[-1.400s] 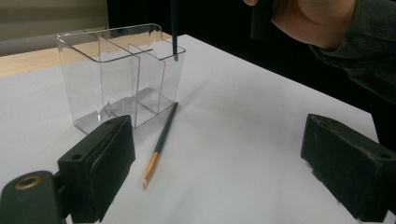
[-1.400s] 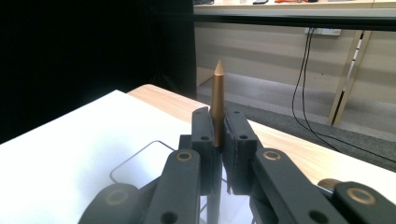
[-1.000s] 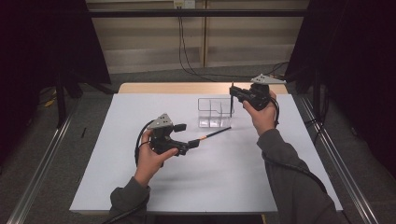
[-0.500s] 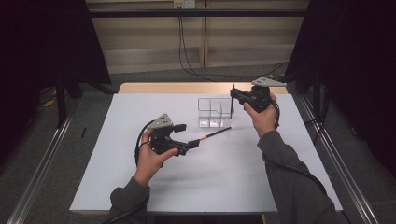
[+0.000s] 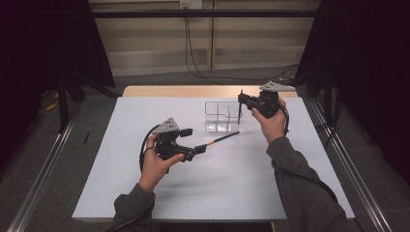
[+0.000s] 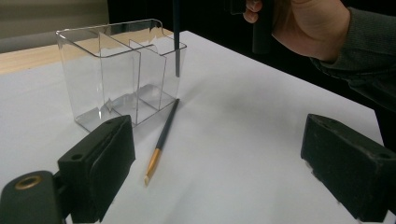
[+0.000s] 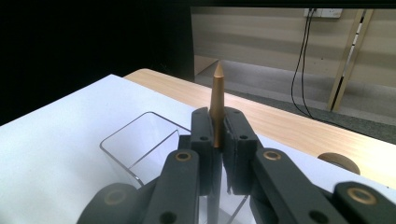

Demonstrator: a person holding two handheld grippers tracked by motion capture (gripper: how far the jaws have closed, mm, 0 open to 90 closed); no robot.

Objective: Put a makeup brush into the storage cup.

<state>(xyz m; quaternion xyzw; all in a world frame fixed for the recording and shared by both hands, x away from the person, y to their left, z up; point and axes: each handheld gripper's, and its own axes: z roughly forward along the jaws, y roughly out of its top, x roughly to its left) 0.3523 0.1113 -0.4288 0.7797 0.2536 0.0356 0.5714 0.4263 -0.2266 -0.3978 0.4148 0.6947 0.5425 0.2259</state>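
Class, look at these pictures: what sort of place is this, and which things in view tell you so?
Probably a lab or studio bench set up for recording handling tasks. A white sheet covers the table, dark curtains hang at both sides, and a person's hands work the left gripper and right gripper, each with a trailing cable.

The organiser (image 5: 221, 116) is clear and colourless, on a plain white table cover (image 5: 121, 135) with a light wood edge at twelve o'clock. The lying brush (image 6: 163, 135) has a dark, perhaps navy, handle with a gold-orange end. The held brush (image 7: 217, 105) shows a golden tip. Both grippers' jaws are black, the sleeves (image 5: 309, 193) grey-green.
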